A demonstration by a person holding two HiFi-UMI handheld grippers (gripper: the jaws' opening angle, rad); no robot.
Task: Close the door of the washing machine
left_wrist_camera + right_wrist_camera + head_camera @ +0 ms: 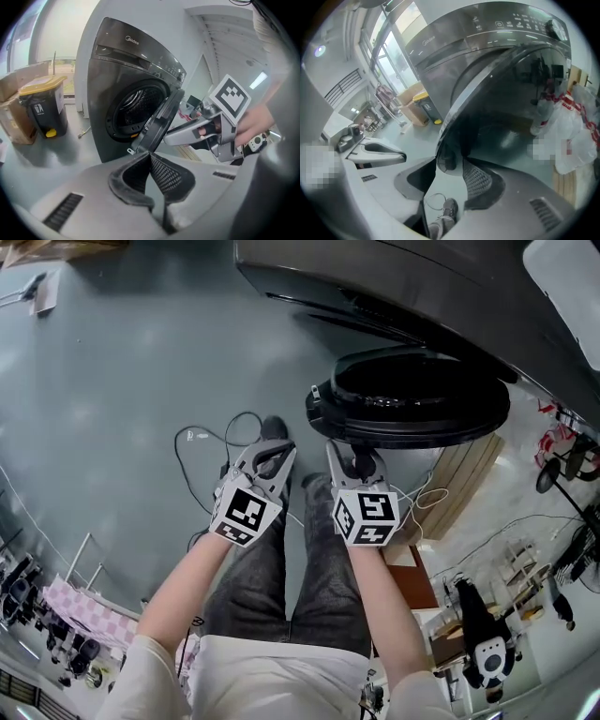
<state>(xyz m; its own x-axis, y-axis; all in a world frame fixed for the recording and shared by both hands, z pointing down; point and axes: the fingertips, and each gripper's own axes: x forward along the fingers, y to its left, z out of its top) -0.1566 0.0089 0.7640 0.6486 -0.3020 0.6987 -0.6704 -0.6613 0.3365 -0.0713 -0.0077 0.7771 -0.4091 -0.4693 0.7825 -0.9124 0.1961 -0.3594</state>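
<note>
The dark grey washing machine (375,277) stands ahead with its round black door (408,399) swung open toward me. My right gripper (354,457) is just under the door's near rim. In the right gripper view its jaws stand open (450,164), and the door's edge (445,140) sits at the fingertips between them; the pads do not press on it. My left gripper (269,454) hangs beside it, left of the door. Its fingertips meet (150,157) with nothing between them. From there the open drum (133,105) and the door (161,119) show edge-on.
A cable (211,442) loops on the grey floor near my shoe (274,427). A cardboard box and a black bin with a yellow lid (44,105) stand left of the machine. Wooden planks (464,484) and a plastic bag (576,136) lie at its right.
</note>
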